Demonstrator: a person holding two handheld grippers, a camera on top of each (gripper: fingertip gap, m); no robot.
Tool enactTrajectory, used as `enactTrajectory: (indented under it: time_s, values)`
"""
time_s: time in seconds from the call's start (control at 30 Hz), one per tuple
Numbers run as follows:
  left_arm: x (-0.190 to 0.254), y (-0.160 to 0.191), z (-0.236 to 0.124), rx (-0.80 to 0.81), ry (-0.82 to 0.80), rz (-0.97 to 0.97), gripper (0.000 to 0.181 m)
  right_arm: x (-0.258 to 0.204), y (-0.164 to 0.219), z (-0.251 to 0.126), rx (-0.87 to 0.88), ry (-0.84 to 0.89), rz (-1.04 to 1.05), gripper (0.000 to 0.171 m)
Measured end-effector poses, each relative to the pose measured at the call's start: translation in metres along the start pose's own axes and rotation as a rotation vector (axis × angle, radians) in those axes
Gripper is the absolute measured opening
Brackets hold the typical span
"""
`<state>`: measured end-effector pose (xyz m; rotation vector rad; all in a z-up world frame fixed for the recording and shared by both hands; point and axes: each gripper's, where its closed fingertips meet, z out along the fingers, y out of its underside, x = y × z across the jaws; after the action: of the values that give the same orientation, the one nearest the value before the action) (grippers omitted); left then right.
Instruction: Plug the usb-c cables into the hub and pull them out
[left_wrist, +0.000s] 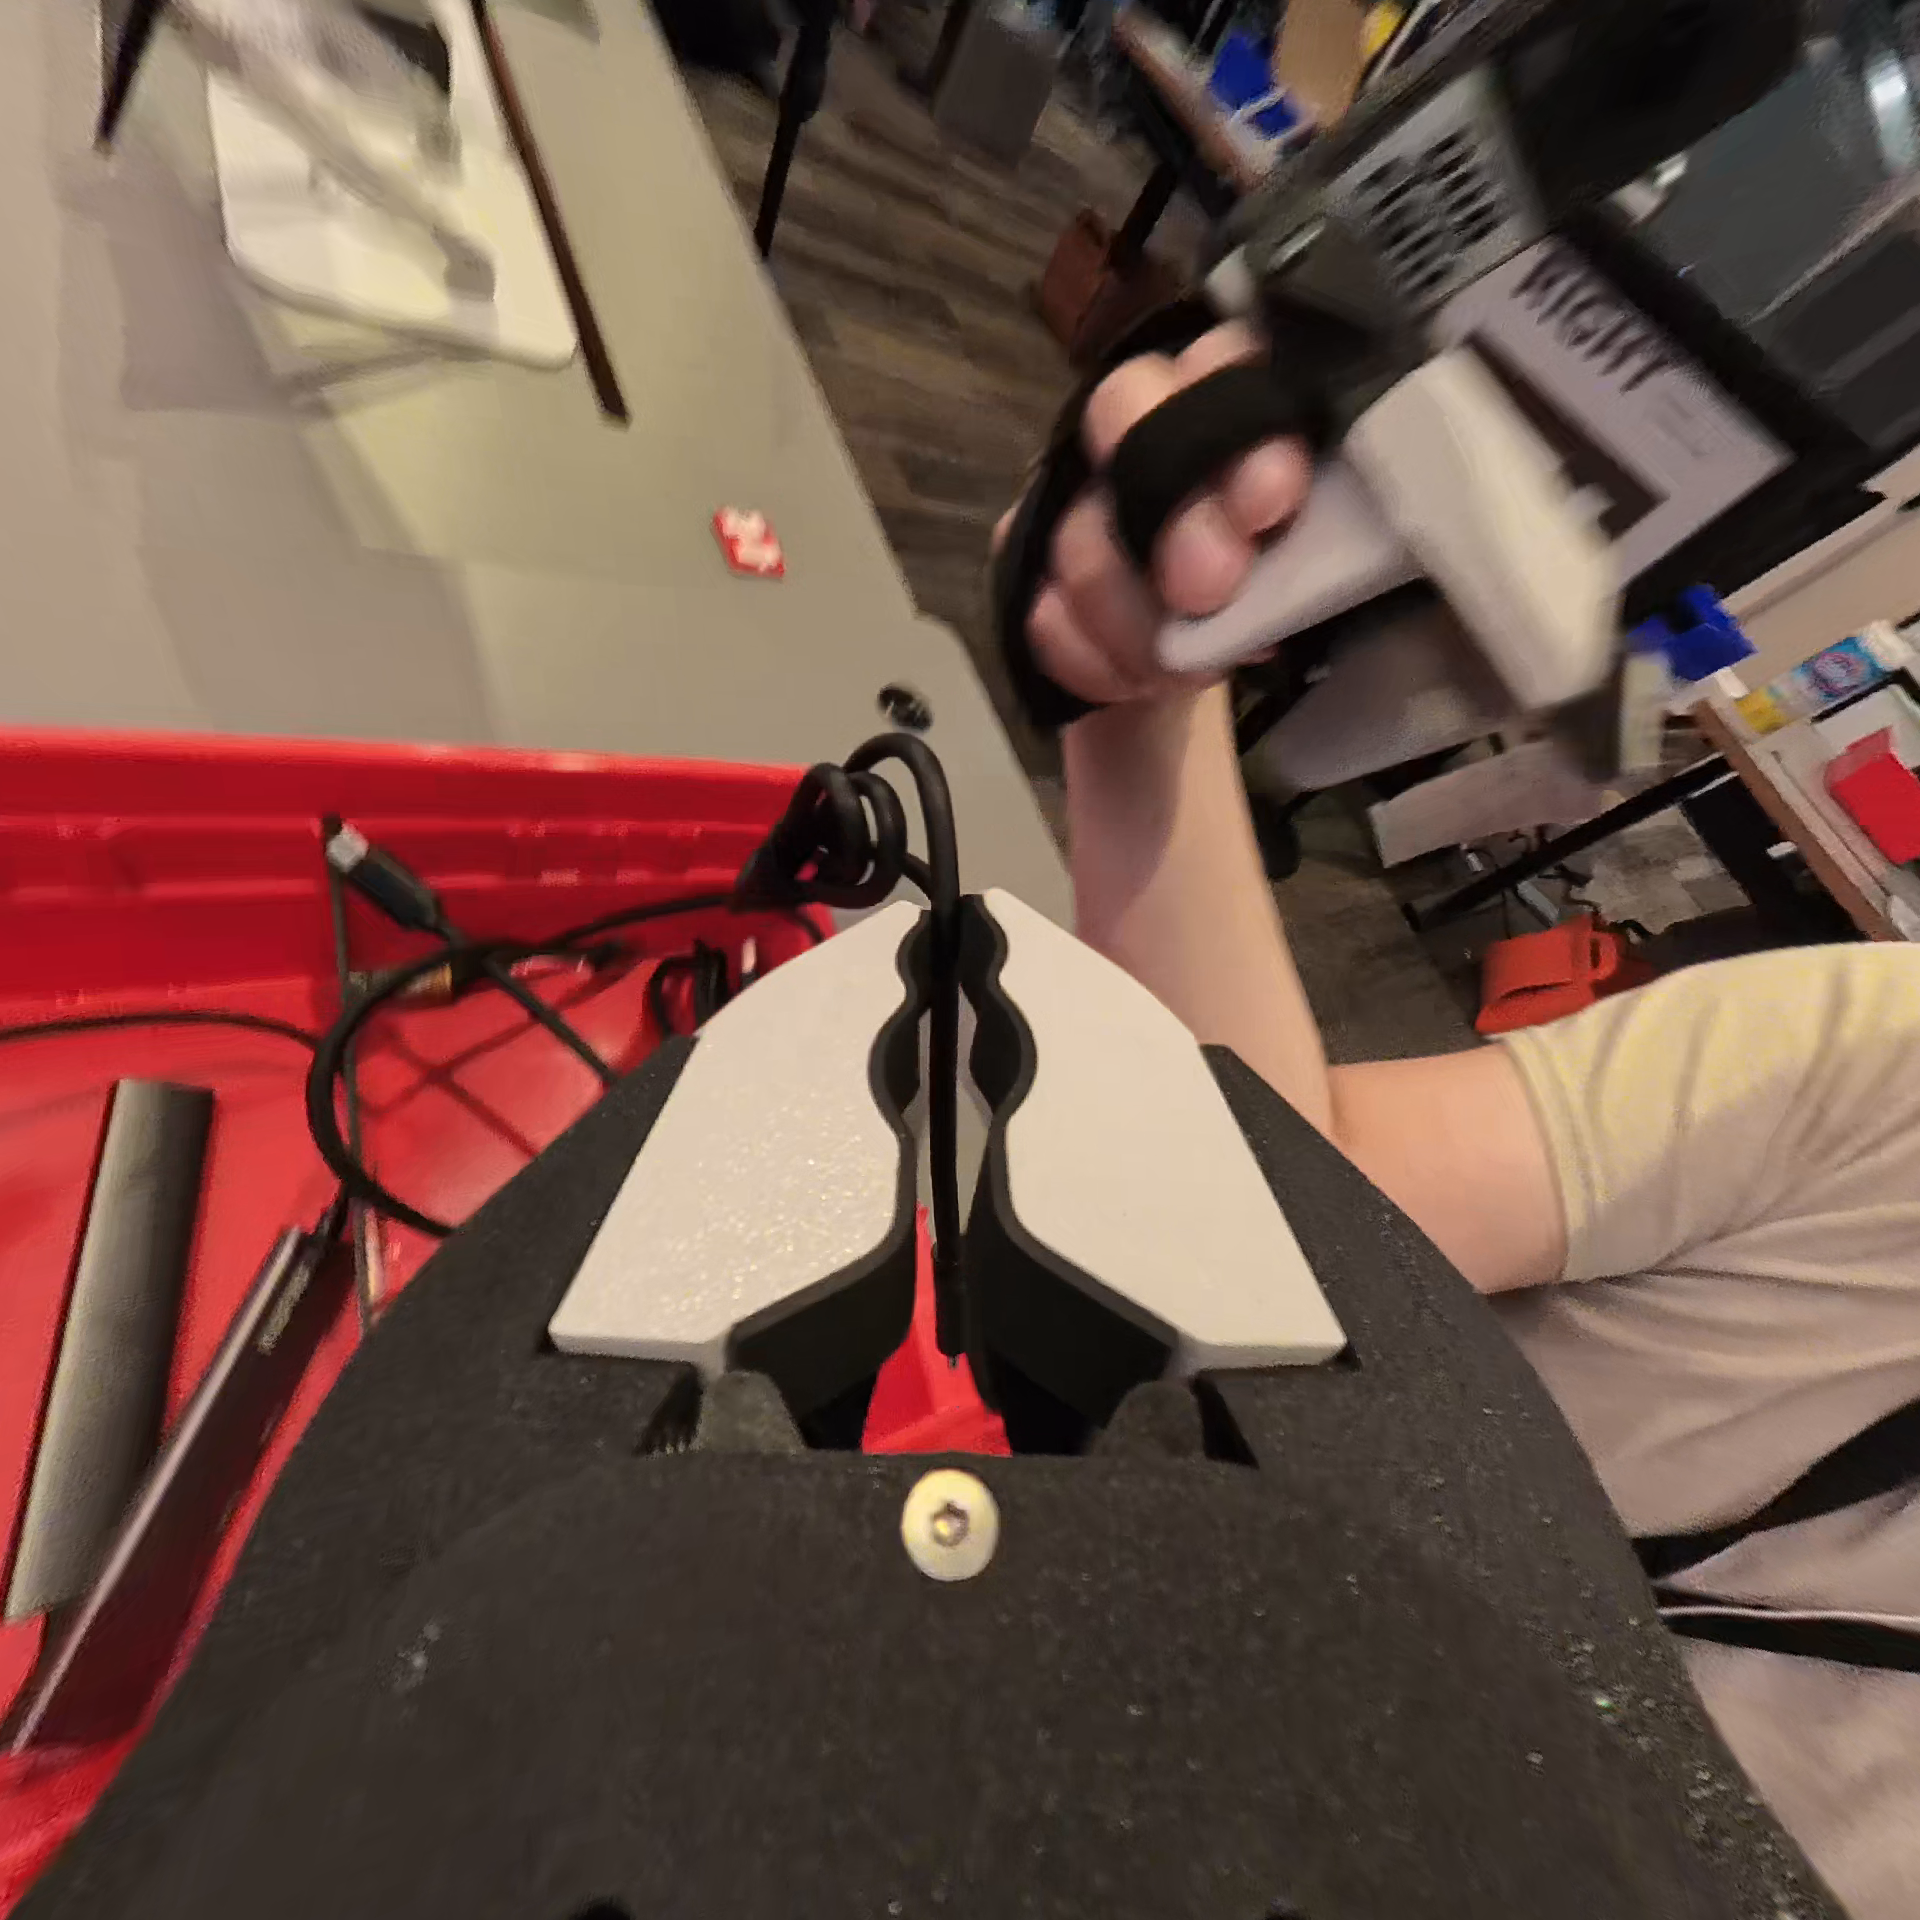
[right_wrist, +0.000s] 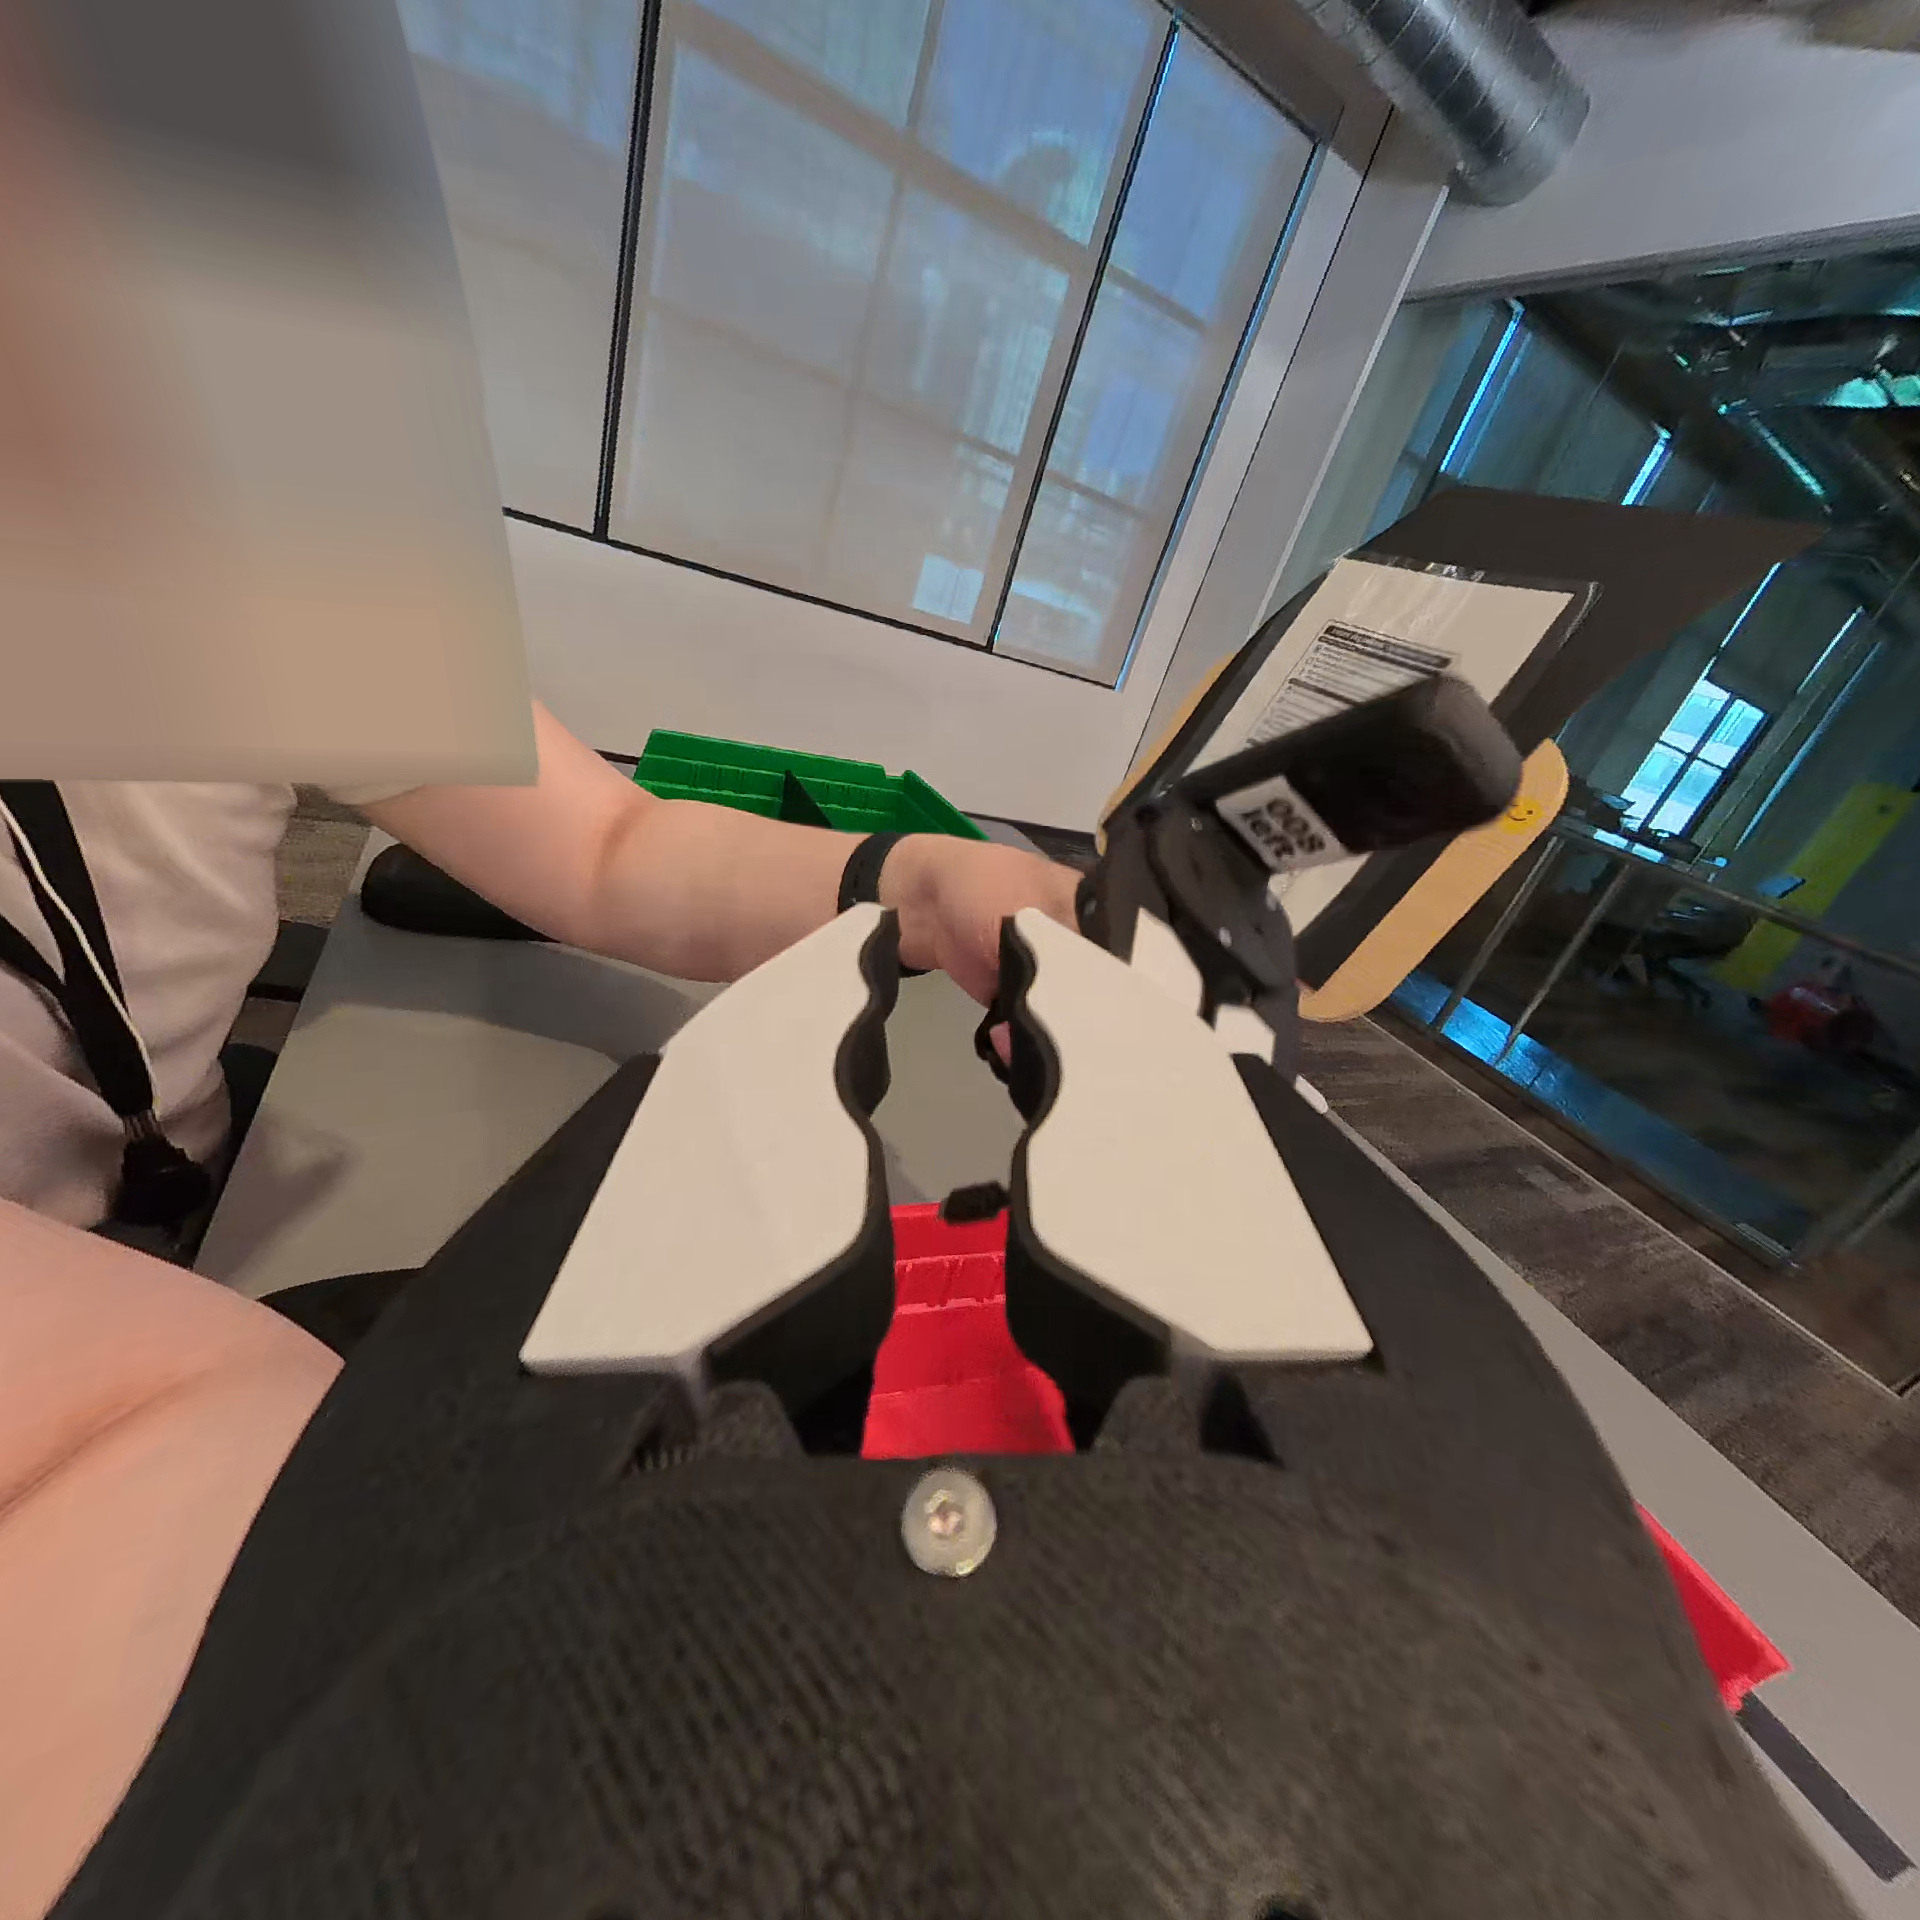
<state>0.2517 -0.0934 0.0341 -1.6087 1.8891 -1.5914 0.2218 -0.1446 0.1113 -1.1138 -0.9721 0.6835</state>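
- While my left gripper (left_wrist: 948, 940) sits at centre frame, its white fingers with wavy black pads are pinched on a thin black cable (left_wrist: 943, 1091), whose coiled end loops just past the tips.
- My right gripper (right_wrist: 943, 951) stands parted at centre, nothing between the pads.
- At left, the ribbed red plastic bin (left_wrist: 416, 790) holds more loose cables (left_wrist: 395, 997); its far rim borders the smooth grey table (left_wrist: 623, 468).
- I cannot make out a hub.
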Motion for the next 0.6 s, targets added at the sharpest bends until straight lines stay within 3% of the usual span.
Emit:
enactTrajectory:
  time_s: [0.17, 0.3, 0.4, 0.43, 0.6]
  values:
    - [-0.05, 0.055, 0.021, -0.204, -0.166, -0.138, 0.005, 0.013, 0.001, -0.011, 0.007, 0.088, 0.04, 0.019]
    - [-0.053, 0.056, 0.018, -0.129, -0.129, -0.202, 0.005, 0.027, 0.008, -0.013, -0.022, 0.152, 0.081, 0.019]
    - [-0.048, 0.055, 0.014, -0.112, -0.123, -0.163, 0.049, 0.031, 0.015, -0.008, -0.063, 0.158, 0.096, 0.019]
    - [-0.048, 0.053, 0.01, -0.105, -0.149, -0.146, 0.053, 0.032, 0.017, -0.007, -0.078, 0.164, 0.095, 0.019]
    - [-0.039, 0.032, -0.029, 0.038, -0.29, -0.03, 0.049, 0.052, 0.023, -0.011, -0.132, 0.292, 0.1, 0.02]
